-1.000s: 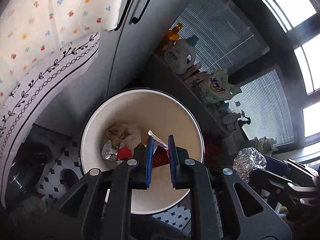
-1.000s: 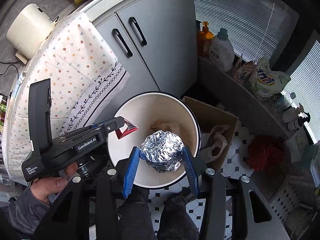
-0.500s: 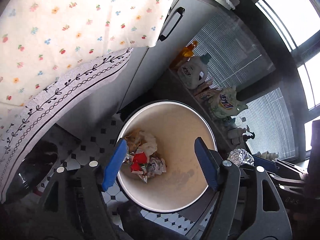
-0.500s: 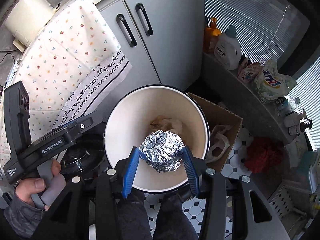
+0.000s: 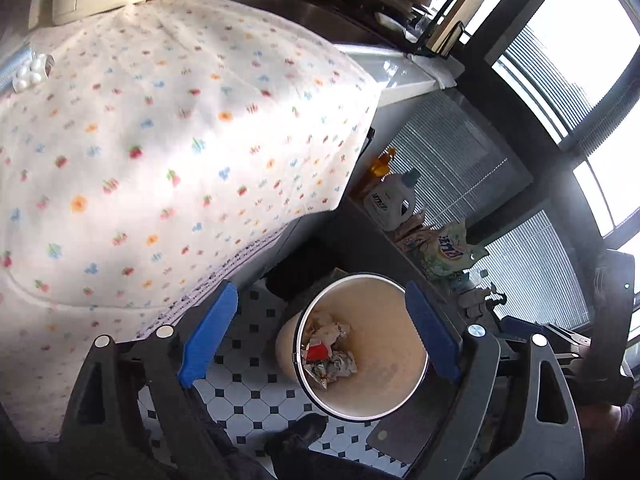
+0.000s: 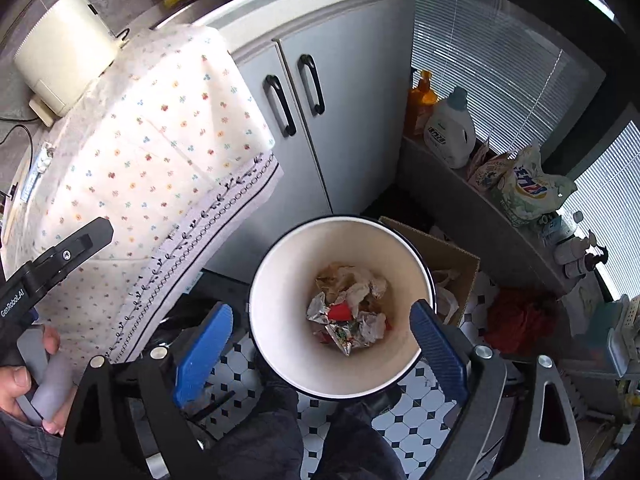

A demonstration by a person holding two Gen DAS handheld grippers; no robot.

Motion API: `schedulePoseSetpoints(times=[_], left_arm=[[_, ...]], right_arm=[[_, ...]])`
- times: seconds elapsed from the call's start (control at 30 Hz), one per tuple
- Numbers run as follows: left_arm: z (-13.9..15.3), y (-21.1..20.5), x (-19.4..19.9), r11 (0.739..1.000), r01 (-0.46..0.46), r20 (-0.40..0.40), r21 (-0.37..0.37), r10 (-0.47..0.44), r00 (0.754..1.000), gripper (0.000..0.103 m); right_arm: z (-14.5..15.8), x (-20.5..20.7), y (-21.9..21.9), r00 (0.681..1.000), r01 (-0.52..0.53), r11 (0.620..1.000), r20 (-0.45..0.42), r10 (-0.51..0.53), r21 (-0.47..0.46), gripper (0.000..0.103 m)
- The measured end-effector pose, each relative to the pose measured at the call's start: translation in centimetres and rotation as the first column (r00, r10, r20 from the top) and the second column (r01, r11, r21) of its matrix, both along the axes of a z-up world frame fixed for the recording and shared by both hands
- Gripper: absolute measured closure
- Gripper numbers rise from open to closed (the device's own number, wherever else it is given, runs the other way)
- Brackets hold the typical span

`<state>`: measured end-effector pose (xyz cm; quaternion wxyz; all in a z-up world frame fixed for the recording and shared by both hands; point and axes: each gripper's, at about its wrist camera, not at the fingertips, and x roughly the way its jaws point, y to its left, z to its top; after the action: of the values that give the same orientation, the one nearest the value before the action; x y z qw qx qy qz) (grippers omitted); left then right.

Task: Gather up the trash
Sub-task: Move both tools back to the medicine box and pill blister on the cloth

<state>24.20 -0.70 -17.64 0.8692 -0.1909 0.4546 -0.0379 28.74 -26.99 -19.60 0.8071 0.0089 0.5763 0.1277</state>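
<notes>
Trash: a small heap of crumpled pieces (image 6: 347, 316) lies at the bottom of the bin; I see foil scraps, pale paper and one red piece (image 6: 339, 312). The exact count I cannot tell, maybe five or six pieces.
How it handles: I judge it very light and soft; the foil crushes and keeps its shape, and the paper gives way. Nothing looks fragile. Such a piece is best taken across its thickest part, where the pads can bite.
Bin: one round cream bin (image 6: 276, 280) with a dark rim stands on the tiled floor (image 6: 404, 412), just beside the cupboard.
Right tongs: the right tongs (image 6: 320, 342) are wide open and hold nothing; they hang above the bin mouth, which sits between the two blue pads (image 6: 202, 344).
Left tongs: the left tongs (image 5: 318, 336) are wide open and empty too, higher and more to the side; from this view the bin (image 5: 400, 360) shows between their fingers.
Cloth: one flowered cloth (image 6: 140, 148) covers the worktop and hangs over its edge near the bin.
Cupboard: two grey doors (image 6: 320, 92), each with one black handle.
Box: one cardboard box (image 6: 452, 260) touches the bin on its far side, with some paper in it.
Shelf: one orange bottle (image 6: 420, 96), one white jug (image 6: 450, 126) and some soft bags.
Stage: I think both pieces are dropped, and more trash must now be found.
</notes>
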Motion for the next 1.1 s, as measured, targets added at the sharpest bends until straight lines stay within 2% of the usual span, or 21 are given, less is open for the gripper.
schedulePoseSetpoints(times=[0.23, 0.5, 0.83, 1.1], left_arm=[[5.4, 5.1, -1.0, 0.998, -0.051, 0.091, 0.044, 0.047, 0.995, 0.008], [9.1, 11.1, -3.0, 0.989, -0.120, 0.156, 0.083, 0.106, 0.982, 0.006], [11.5, 18.7, -4.9, 0.972, -0.206, 0.208, 0.115, 0.179, 0.962, 0.006], [11.6, 25.5, -5.2, 0.956, -0.257, 0.214, 0.141, 0.224, 0.951, 0.006]], right_arm=[[5.3, 0.0, 3.9, 0.995, -0.003, 0.997, 0.096, -0.005, 0.081, 0.008], [8.4, 0.0, 9.4, 0.987, -0.053, 0.988, 0.159, 0.029, 0.146, 0.008], [10.7, 0.0, 17.3, 0.969, -0.151, 0.964, 0.224, 0.101, 0.218, 0.008], [10.9, 0.7, 23.8, 0.957, -0.207, 0.948, 0.250, 0.146, 0.240, 0.008]])
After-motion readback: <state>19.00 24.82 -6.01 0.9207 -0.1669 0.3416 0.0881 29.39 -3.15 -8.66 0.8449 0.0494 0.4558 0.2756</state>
